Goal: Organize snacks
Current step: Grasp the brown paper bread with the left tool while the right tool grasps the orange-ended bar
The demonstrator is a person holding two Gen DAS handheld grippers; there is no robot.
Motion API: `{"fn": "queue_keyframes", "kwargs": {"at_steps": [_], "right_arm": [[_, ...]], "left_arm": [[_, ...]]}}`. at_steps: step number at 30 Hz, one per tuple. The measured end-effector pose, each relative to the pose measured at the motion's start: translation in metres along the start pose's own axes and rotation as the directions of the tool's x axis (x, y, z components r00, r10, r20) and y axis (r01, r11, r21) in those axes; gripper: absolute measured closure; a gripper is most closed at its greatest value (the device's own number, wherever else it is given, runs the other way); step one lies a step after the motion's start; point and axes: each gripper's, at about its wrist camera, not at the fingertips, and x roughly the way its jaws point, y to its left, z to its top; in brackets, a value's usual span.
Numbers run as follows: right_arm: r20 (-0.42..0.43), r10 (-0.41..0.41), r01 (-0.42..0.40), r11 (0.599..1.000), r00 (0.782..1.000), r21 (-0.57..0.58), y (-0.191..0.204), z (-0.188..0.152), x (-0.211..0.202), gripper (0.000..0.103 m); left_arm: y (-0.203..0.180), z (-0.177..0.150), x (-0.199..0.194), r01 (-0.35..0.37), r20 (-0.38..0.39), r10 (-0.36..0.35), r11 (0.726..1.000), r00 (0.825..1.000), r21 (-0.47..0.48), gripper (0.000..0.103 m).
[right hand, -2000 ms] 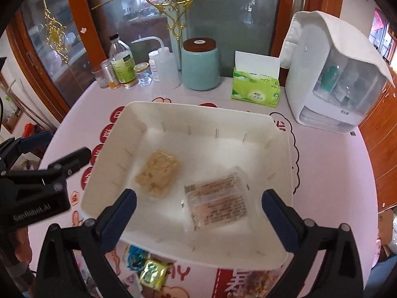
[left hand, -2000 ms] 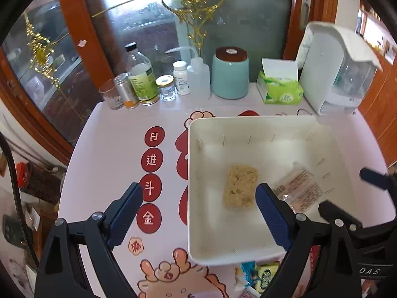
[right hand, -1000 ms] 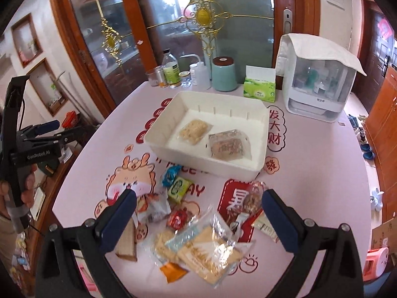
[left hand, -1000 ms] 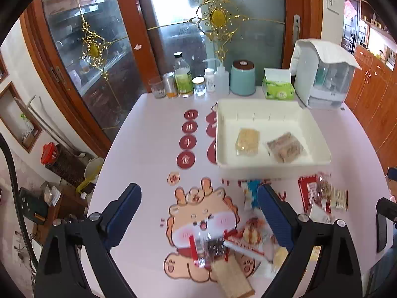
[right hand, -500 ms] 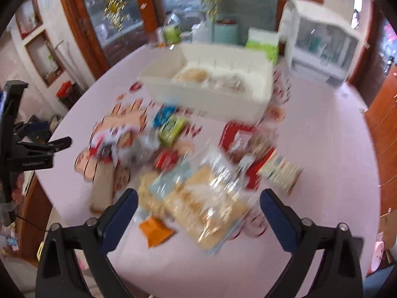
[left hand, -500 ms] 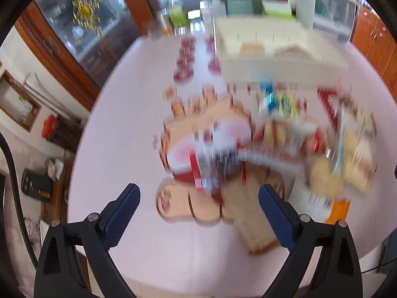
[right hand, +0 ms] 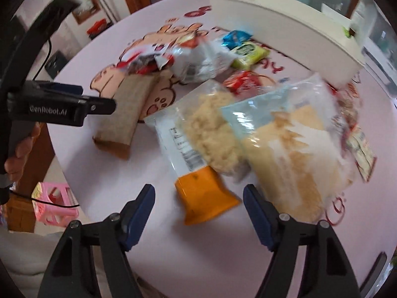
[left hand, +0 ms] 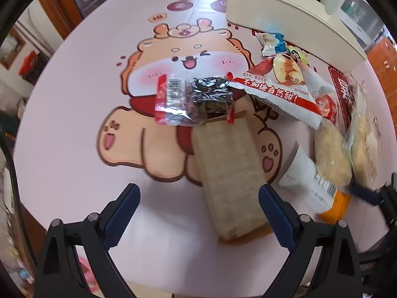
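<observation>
My left gripper [left hand: 198,206] is open and empty, low over the table, its jaws on either side of the near end of a long beige wrapped snack bar [left hand: 228,168]. A dark snack in a red-edged clear wrapper [left hand: 193,99] and a red-and-white packet [left hand: 278,84] lie on the bar's far end. My right gripper [right hand: 198,202] is open and empty, its jaws around the orange end of a clear snack bag [right hand: 206,198]. A larger clear bag of yellow snacks [right hand: 292,154] lies to its right. The white bin [left hand: 285,10] stands beyond the pile.
Small blue [right hand: 234,37], green [right hand: 249,52] and red [right hand: 244,82] packets lie near the bin [right hand: 280,19]. The left gripper's body shows in the right wrist view [right hand: 62,104]. The table's near edge runs just under both grippers. A pink stool [right hand: 53,203] stands on the floor.
Both grippers have pulled back from over the bin and dropped low to the snack pile at the table's near edge. Both stay open.
</observation>
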Motion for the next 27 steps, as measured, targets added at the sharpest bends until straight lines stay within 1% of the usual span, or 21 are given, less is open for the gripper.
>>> {"fn": "queue_keyframes", "kwargs": {"at_steps": [3, 6, 8, 10, 11, 12, 13, 14, 17, 19, 20, 23, 27], "right_arm": [[-0.027, -0.029, 0.028, 0.999, 0.999, -0.034, 0.007, 0.005, 0.014, 0.029], [-0.039, -0.050, 0.047, 0.997, 0.998, -0.064, 0.013, 0.005, 0.024, 0.029], [-0.027, -0.052, 0.050, 0.996, 0.998, -0.073, 0.016, 0.004, 0.023, 0.031], [-0.018, -0.048, 0.047, 0.996, 0.999, -0.071, 0.017, 0.004, 0.021, 0.034], [-0.011, -0.047, 0.046, 0.996, 0.999, -0.071, 0.018, 0.003, 0.020, 0.040], [-0.003, -0.044, 0.044, 0.996, 0.999, -0.073, 0.019, 0.003, 0.019, 0.049], [0.003, -0.039, 0.039, 0.996, 0.999, -0.077, 0.021, 0.003, 0.017, 0.055], [0.005, -0.033, 0.033, 0.996, 0.999, -0.080, 0.023, 0.002, 0.015, 0.057], [0.012, -0.034, 0.035, 0.996, 0.999, -0.081, 0.024, -0.004, 0.011, 0.060], [0.020, -0.026, 0.028, 0.997, 0.999, -0.078, 0.025, -0.008, 0.008, 0.064], [0.026, -0.022, 0.024, 0.997, 0.999, -0.079, 0.026, -0.009, 0.006, 0.069], [0.026, 0.000, 0.002, 0.998, 1.000, -0.066, 0.025, -0.014, 0.000, 0.070], [0.027, 0.000, 0.002, 0.997, 1.000, -0.073, 0.025, -0.021, -0.006, 0.070]], "left_arm": [[-0.004, 0.009, 0.009, 0.024, -0.009, -0.024, 0.999, 1.000, -0.036, 0.007], [-0.007, 0.015, 0.018, 0.029, -0.018, -0.030, 0.998, 0.999, -0.061, 0.007], [-0.009, 0.018, 0.022, 0.033, -0.026, -0.035, 0.997, 0.999, -0.065, 0.007], [-0.013, 0.018, 0.025, 0.027, -0.027, -0.028, 0.998, 0.999, -0.057, 0.007], [-0.015, 0.019, 0.025, 0.018, -0.021, -0.019, 0.999, 1.000, -0.048, 0.007], [-0.017, 0.019, 0.025, 0.008, -0.018, -0.009, 0.999, 1.000, -0.036, 0.007], [-0.018, 0.019, 0.025, 0.003, -0.016, -0.003, 1.000, 1.000, -0.029, 0.007], [-0.020, 0.020, 0.026, -0.001, -0.014, 0.000, 1.000, 1.000, -0.022, 0.007], [-0.023, 0.016, 0.023, -0.007, -0.005, 0.007, 1.000, 1.000, -0.009, 0.007], [-0.024, 0.016, 0.024, -0.021, -0.002, 0.021, 1.000, 1.000, -0.002, 0.007], [-0.022, 0.015, 0.023, -0.028, 0.000, 0.028, 1.000, 1.000, 0.001, 0.007], [-0.020, 0.009, 0.021, -0.044, 0.011, 0.044, 0.999, 0.999, 0.015, 0.007], [-0.013, 0.002, 0.018, -0.048, 0.022, 0.049, 0.999, 0.999, -0.005, 0.007]]}}
